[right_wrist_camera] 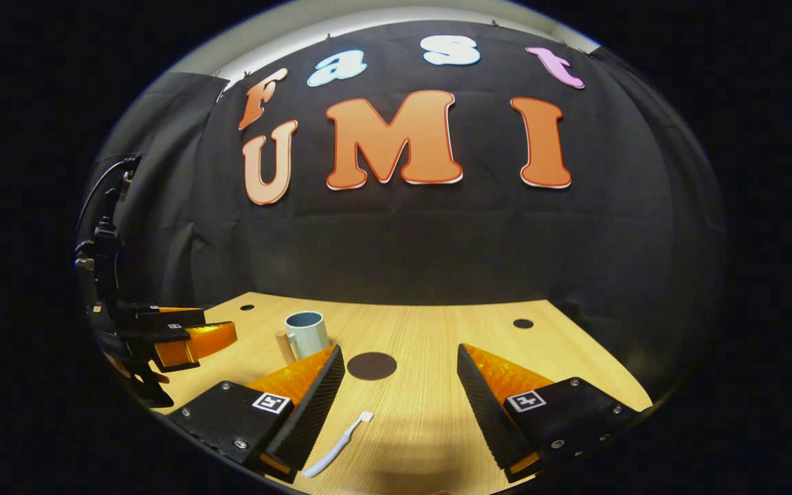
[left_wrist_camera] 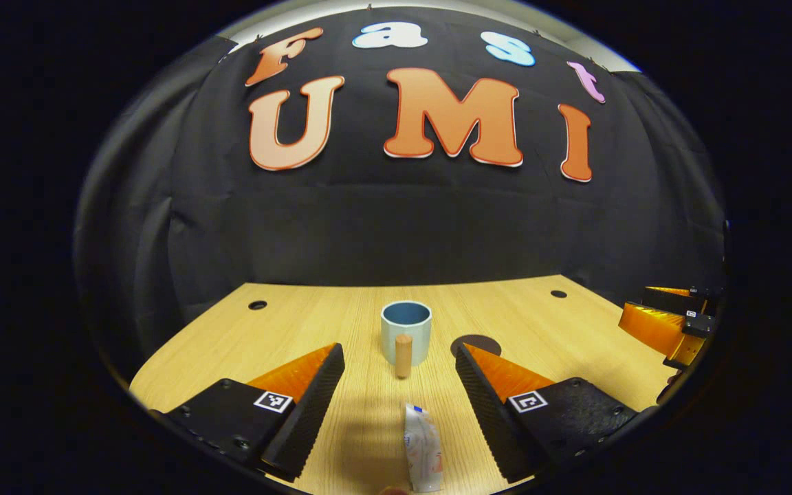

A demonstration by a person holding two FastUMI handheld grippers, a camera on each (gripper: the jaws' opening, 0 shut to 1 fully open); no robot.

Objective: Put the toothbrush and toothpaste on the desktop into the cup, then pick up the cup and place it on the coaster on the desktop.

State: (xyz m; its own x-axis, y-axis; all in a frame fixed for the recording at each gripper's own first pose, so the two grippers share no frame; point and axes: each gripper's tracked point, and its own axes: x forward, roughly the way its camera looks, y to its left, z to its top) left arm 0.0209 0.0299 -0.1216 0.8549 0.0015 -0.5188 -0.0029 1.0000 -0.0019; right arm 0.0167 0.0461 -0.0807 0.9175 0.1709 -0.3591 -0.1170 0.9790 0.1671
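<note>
Light wood desktop (left_wrist_camera: 540, 323) with visible grain, rounded front corners, small dark cable holes near the back edge. Black cloth wall behind it, a strip of pale wall above the cloth.

Left gripper view: left gripper (left_wrist_camera: 399, 385) hovers low over the desktop, level, pointing at the back wall, fingers spread wide, nothing between them. Toothpaste (left_wrist_camera: 423, 447) lies flat between the fingers, close to the camera, lengthwise along the gripper's axis, touching neither finger. Straight ahead past the fingertips stands the cup (left_wrist_camera: 406, 331), upright, pale blue-grey, with a wooden handle (left_wrist_camera: 403, 355) facing the gripper. Coaster (left_wrist_camera: 476, 344), a dark round disc, lies flat just right of the cup, partly behind the right fingertip. Far right edge: the other gripper, over the desktop's right side, well apart from the cup.

Right gripper view: right gripper (right_wrist_camera: 399, 385) also low and level over the desktop, fingers wide apart and empty. Toothbrush (right_wrist_camera: 337, 445), white, lies flat just inside the left finger, head pointing ahead and slightly right, whether it touches the finger is unclear. Coaster (right_wrist_camera: 371, 366) ahead, slightly left of centre, bare. Cup (right_wrist_camera: 306, 333) ahead-left, behind the left fingertip, handle to its left. Left gripper (right_wrist_camera: 190, 340) at far left, raised, hand under it barely visible.
</note>
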